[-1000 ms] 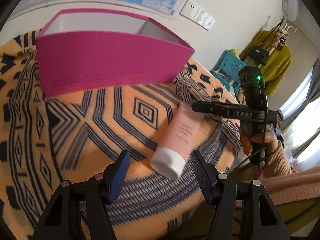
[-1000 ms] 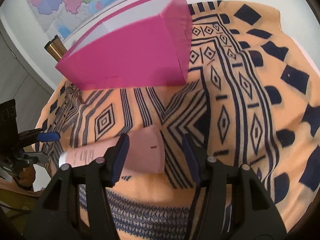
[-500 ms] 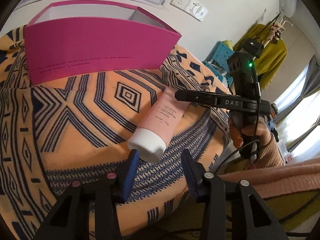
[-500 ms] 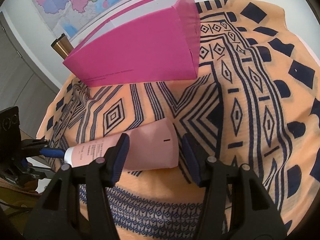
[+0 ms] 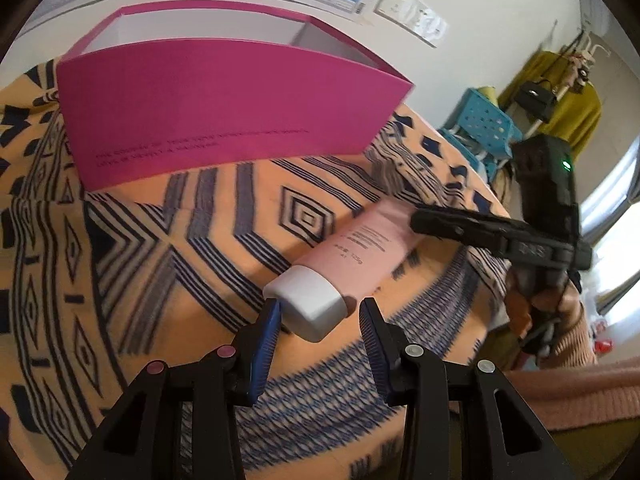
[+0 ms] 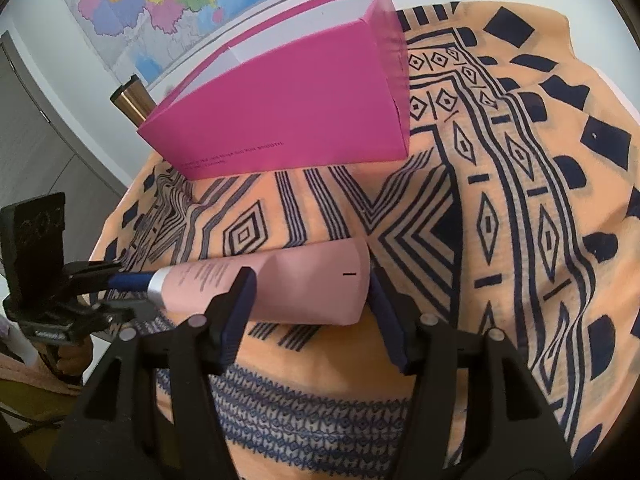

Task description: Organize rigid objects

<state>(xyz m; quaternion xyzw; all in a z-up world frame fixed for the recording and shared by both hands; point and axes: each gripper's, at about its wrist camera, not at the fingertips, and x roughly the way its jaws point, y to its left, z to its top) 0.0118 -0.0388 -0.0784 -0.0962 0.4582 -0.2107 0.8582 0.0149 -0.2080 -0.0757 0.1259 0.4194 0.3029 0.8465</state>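
Observation:
A pink tube (image 5: pixel 362 254) with a white cap (image 5: pixel 310 304) lies on the patterned orange cloth (image 5: pixel 140 260). My left gripper (image 5: pixel 320 330) is open, its fingers either side of the cap, the left pad touching it. My right gripper (image 6: pixel 310 308) is open around the tube's flat crimped end (image 6: pixel 316 280). The left gripper also shows in the right wrist view (image 6: pixel 116 280) at the cap end. An open magenta box (image 5: pixel 224 108) stands behind the tube, also in the right wrist view (image 6: pixel 288 108).
A brass cylinder (image 6: pixel 132 100) stands behind the box's left end. A blue stool (image 5: pixel 486 128) and hanging yellow clothes (image 5: pixel 568 108) are beyond the table's right edge. A map and wall sockets (image 5: pixel 412 20) are on the back wall.
My left gripper has moved forward to the tube's cap and narrowed its opening. My right gripper has come further along the tube's crimped end.

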